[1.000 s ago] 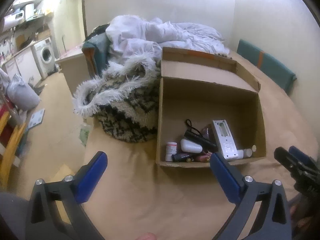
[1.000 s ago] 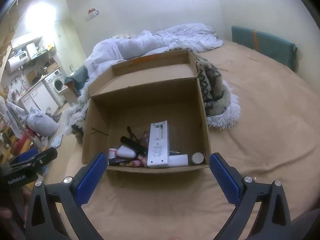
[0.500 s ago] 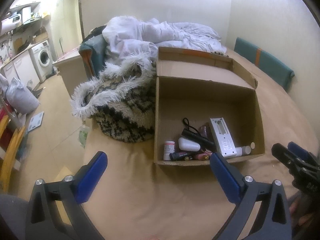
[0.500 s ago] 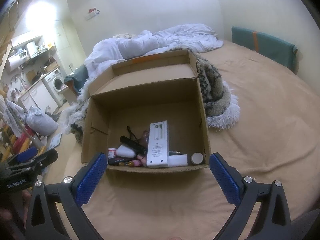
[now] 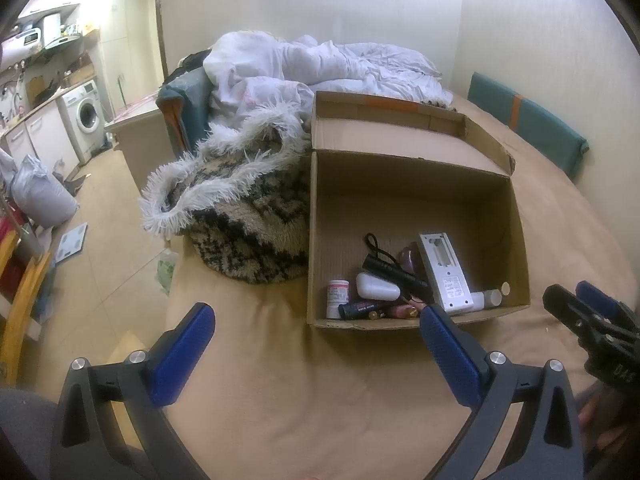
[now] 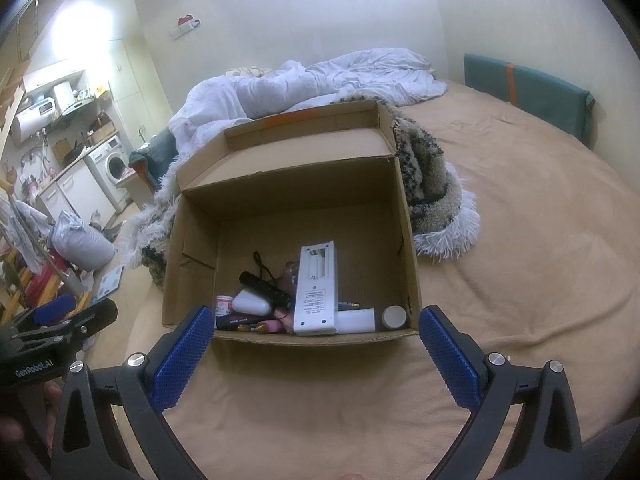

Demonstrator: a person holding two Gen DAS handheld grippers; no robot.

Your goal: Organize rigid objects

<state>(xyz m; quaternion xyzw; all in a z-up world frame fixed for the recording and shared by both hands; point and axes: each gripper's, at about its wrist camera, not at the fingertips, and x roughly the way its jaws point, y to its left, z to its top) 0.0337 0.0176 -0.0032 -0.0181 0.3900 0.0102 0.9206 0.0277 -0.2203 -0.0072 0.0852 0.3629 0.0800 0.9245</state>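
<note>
An open cardboard box (image 5: pixel 516 216) (image 6: pixel 412 264) stands on a tan bedspread. Along its near wall lie a white remote (image 5: pixel 444 274) (image 6: pixel 316 288), a black flashlight (image 5: pixel 394 272) (image 6: pixel 266 284), a white oval case (image 5: pixel 376 285) (image 6: pixel 250 303), a small white bottle with a red label (image 5: pixel 337 294) (image 6: pixel 224 304), a white tube (image 6: pixel 356 320) and a white round cap (image 6: pixel 394 316). My left gripper (image 5: pixel 316 344) is open and empty, in front of the box's left corner. My right gripper (image 6: pixel 316 344) is open and empty, just in front of the box.
A furry black-and-cream blanket (image 5: pixel 240 208) (image 6: pixel 436 196) lies against the box's far and left sides. A white duvet (image 5: pixel 304 64) is heaped behind. A teal cushion (image 6: pixel 528 92) leans on the right wall. The bed's left edge drops to the floor (image 5: pixel 104 248).
Both views have shifted only slightly. The left gripper has drifted a little to the left of the box. Both grippers stay open and the objects in the box have not moved.
</note>
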